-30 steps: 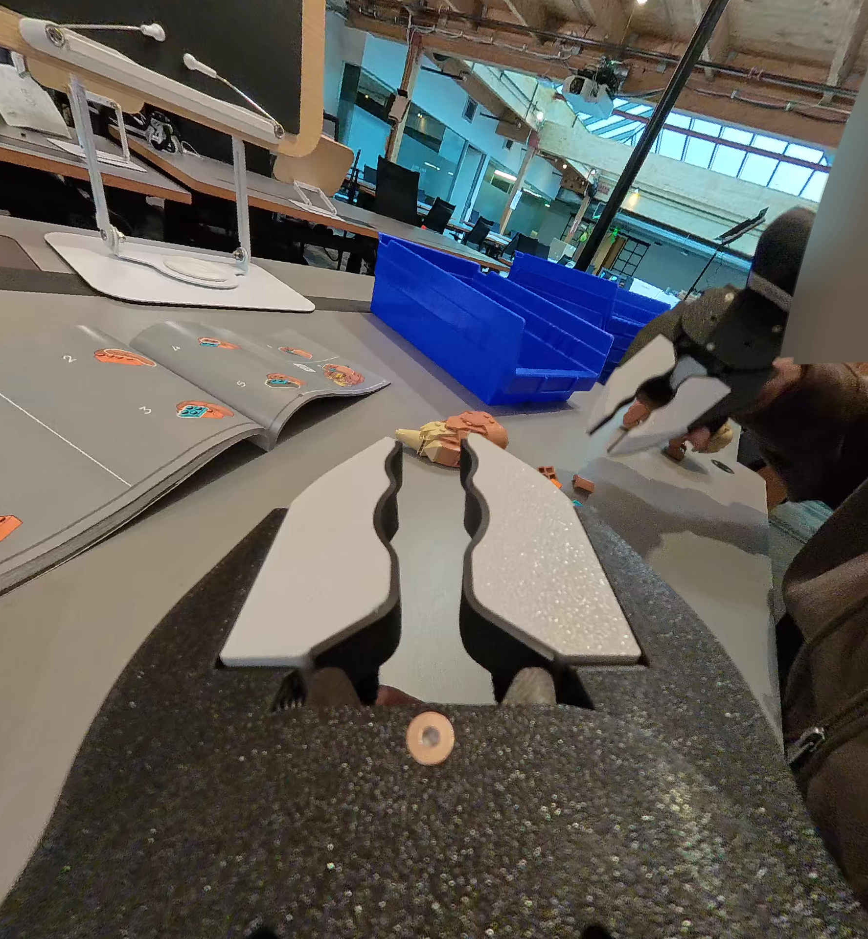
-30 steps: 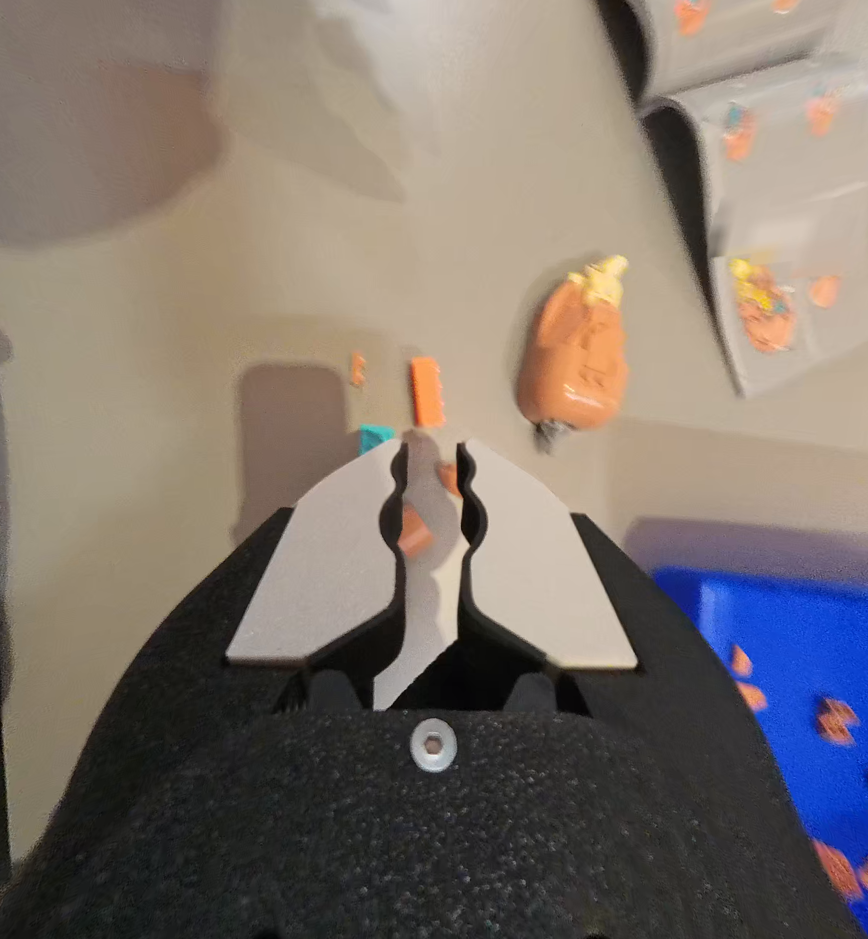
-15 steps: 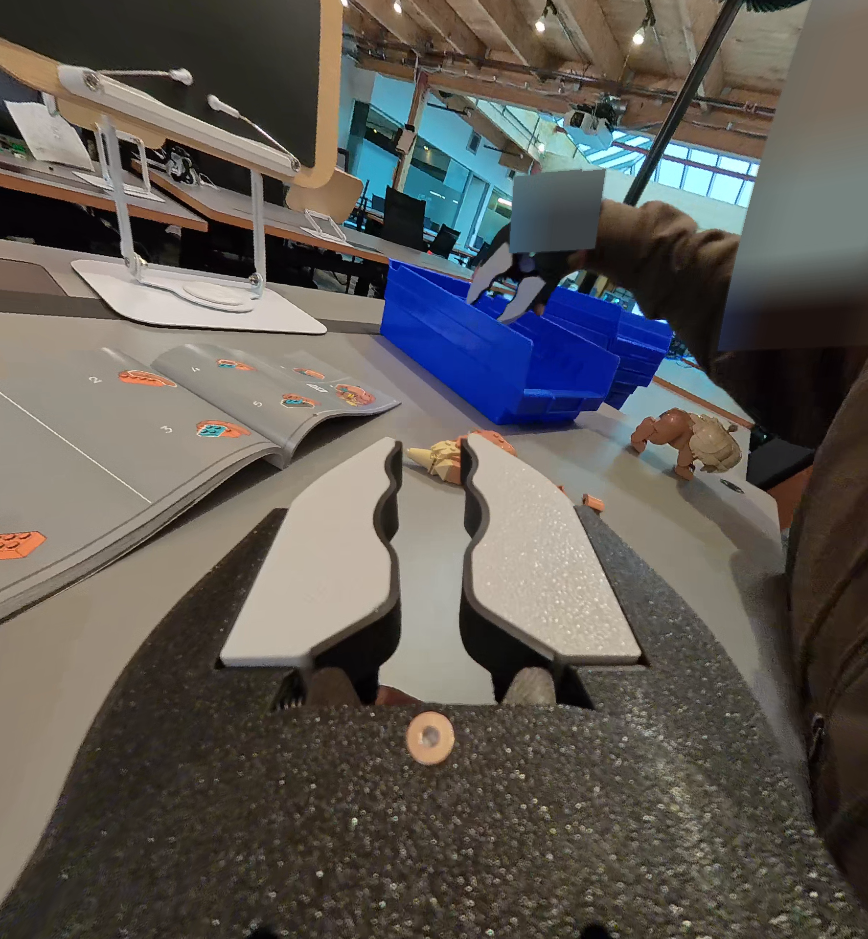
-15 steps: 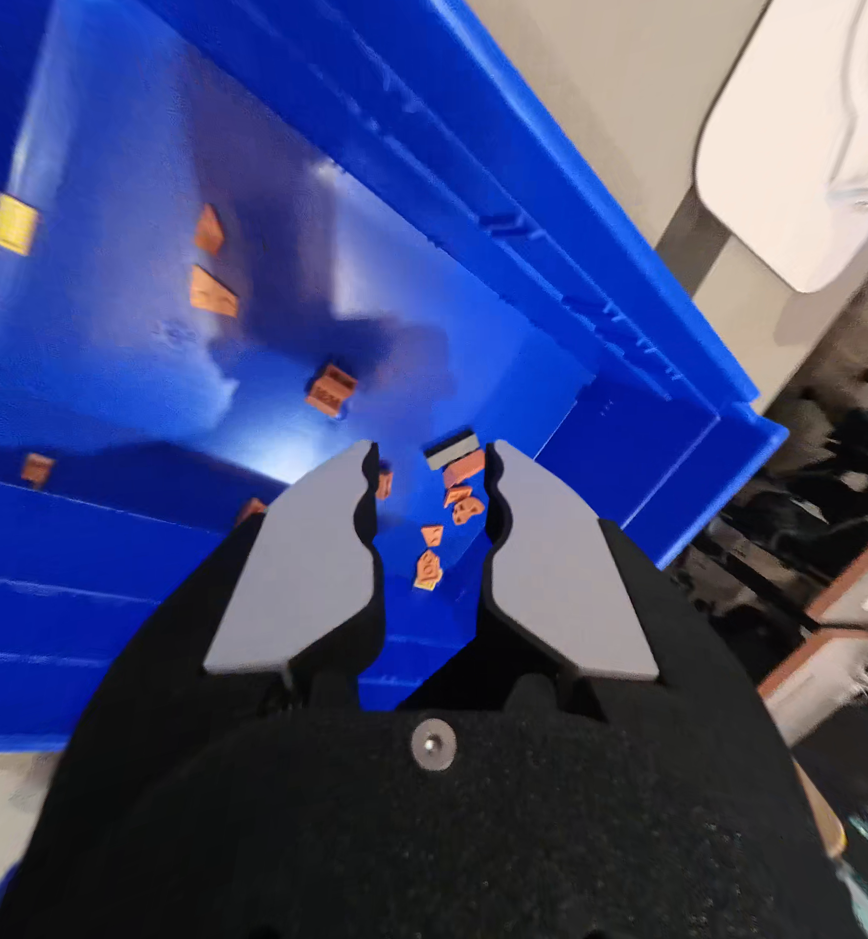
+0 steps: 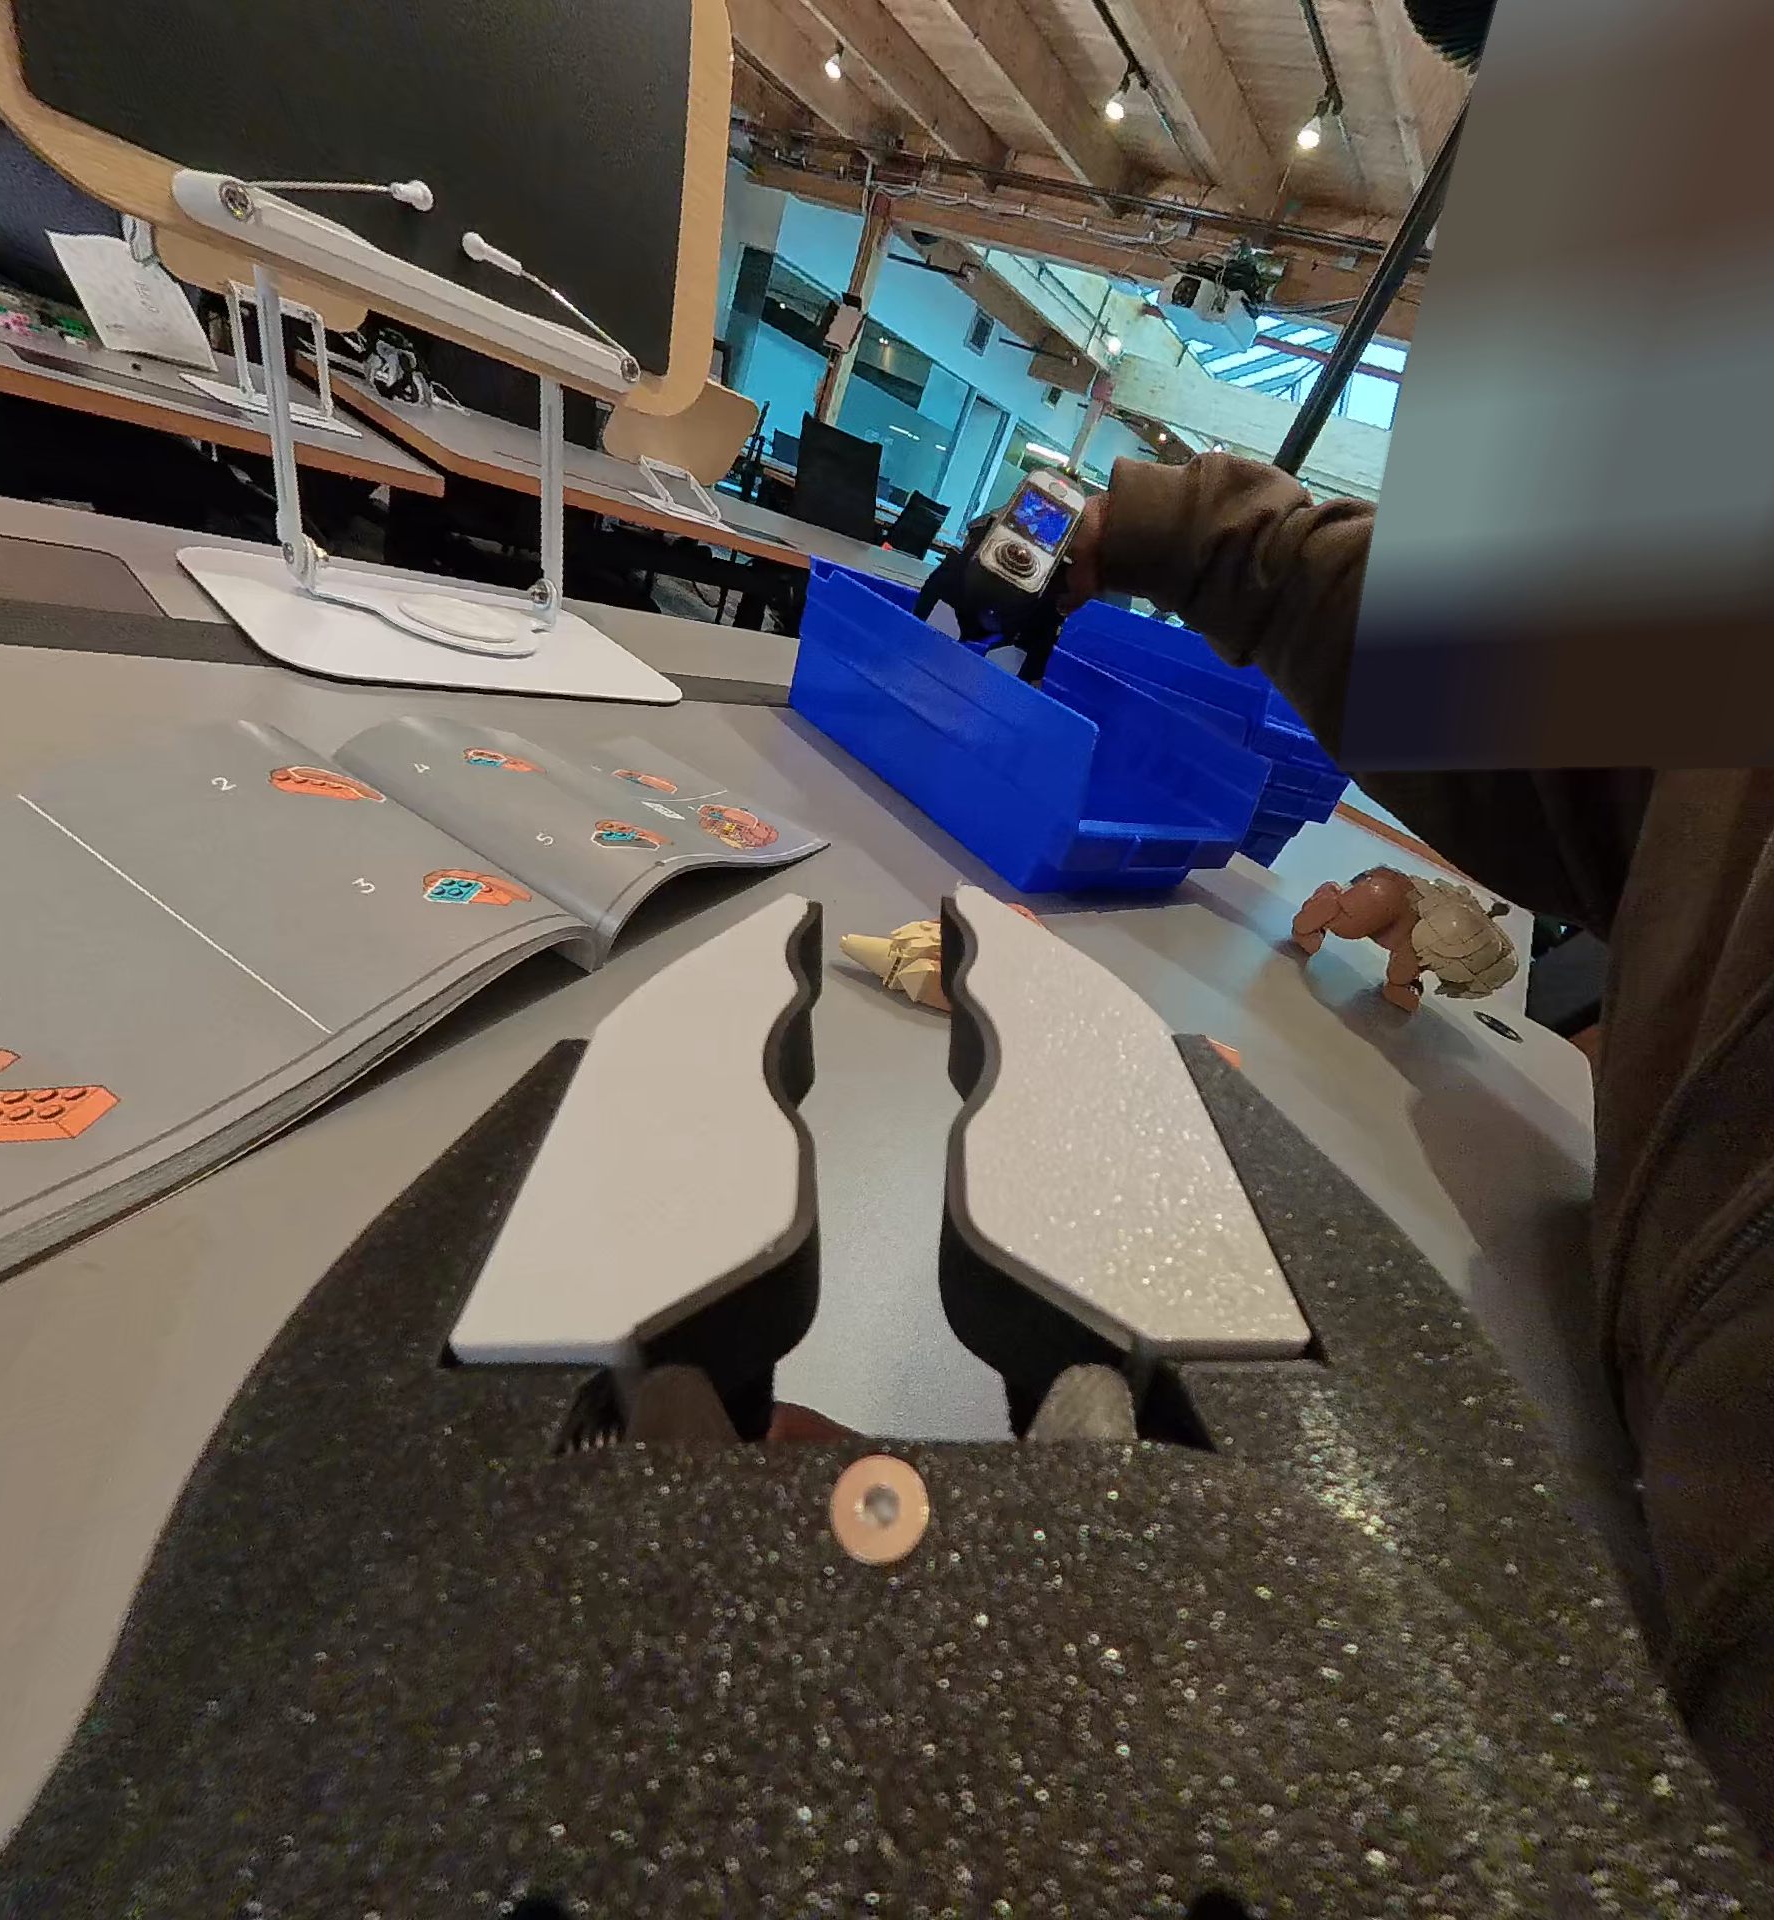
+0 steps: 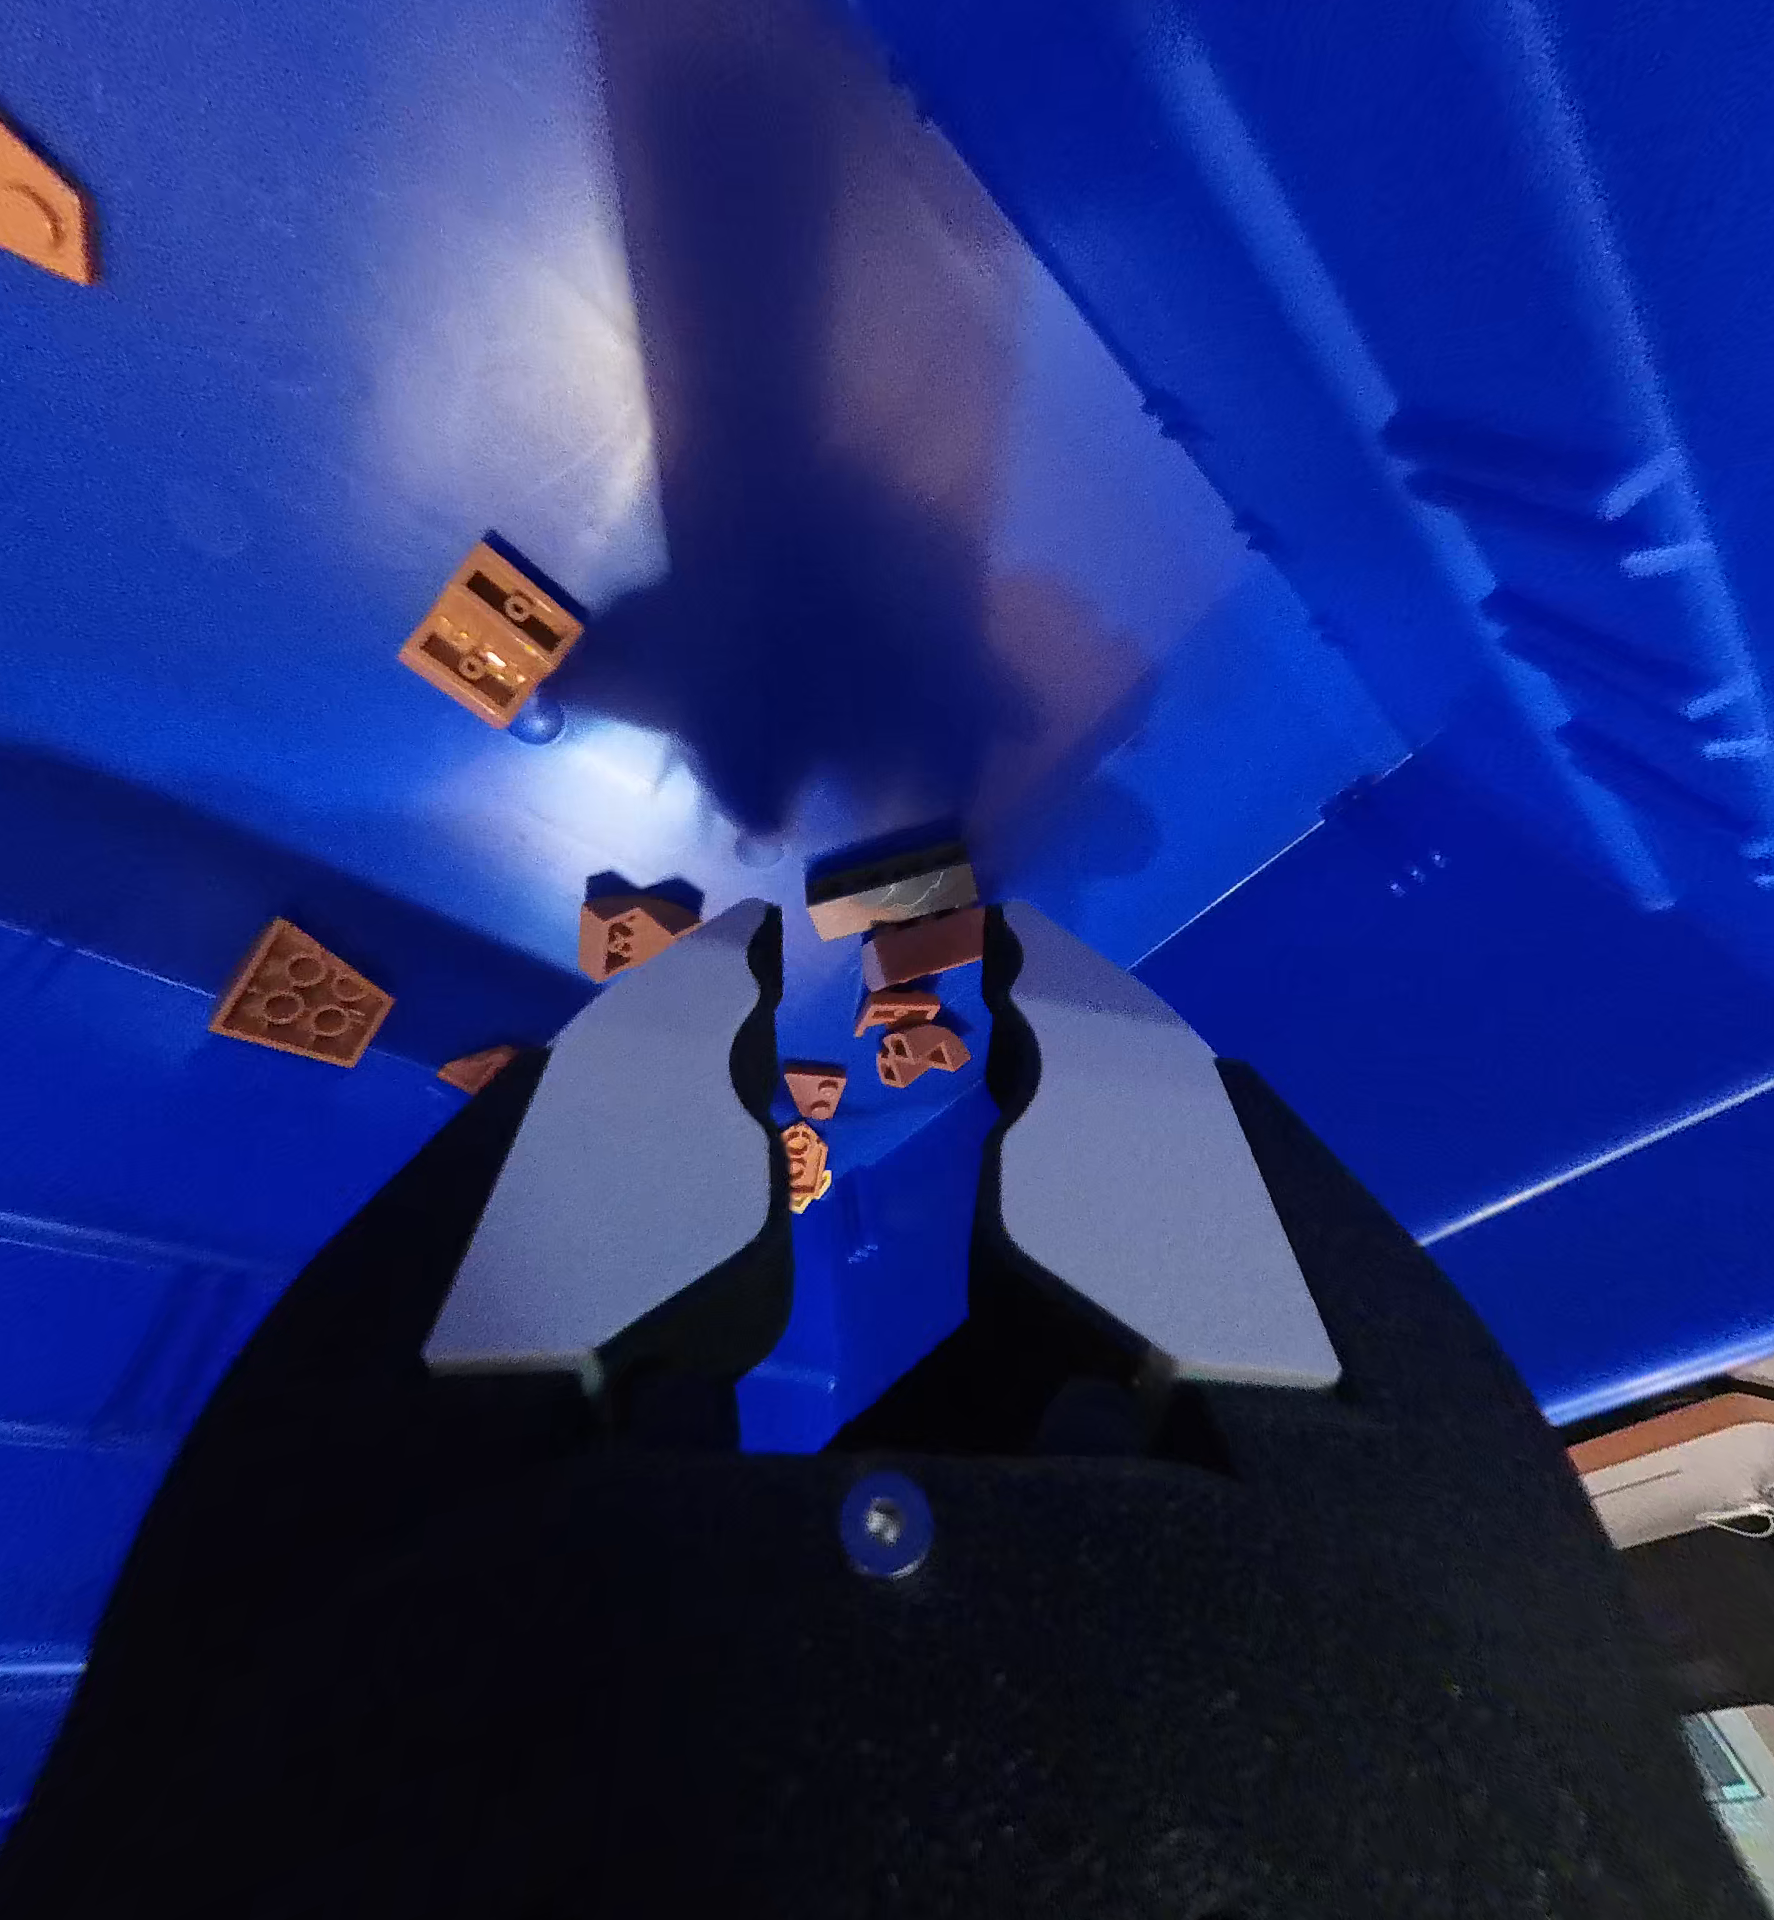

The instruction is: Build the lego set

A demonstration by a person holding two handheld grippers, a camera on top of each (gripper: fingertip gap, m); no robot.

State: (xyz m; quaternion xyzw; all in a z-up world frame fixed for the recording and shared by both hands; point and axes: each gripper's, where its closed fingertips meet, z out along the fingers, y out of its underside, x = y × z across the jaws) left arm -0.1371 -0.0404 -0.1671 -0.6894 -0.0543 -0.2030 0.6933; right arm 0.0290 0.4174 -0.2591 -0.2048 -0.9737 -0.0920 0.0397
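Observation:
My left gripper [image 5: 880, 914] is open and empty, low over the grey table [image 5: 239, 1351]. Just past its fingertips lies a small tan and orange partial build [image 5: 904, 961]. An open instruction booklet [image 5: 239, 883] lies to the left. My right gripper [image 6: 880, 920] is open and empty, lowered inside a blue bin [image 6: 291, 364]. Several small brown and orange bricks [image 6: 909, 1044] lie between and beyond its fingers, with a grey and black piece [image 6: 888, 883] at the tips. In the left wrist view the right gripper [image 5: 1018, 582] reaches into the bin [image 5: 966, 727].
A brown and tan built animal [image 5: 1413, 940] stands on the table at the right. More blue bins [image 5: 1226, 696] sit behind the first. A white stand [image 5: 426, 634] holds a dark board at the back left. A person's brown sleeve [image 5: 1236, 561] crosses above the bins. My hands' fingertips stand some 50 cm from each other.
My right gripper has swung from over the loose pieces on the table to the blue bin and dropped deeper into it. My left gripper has stayed open in place.

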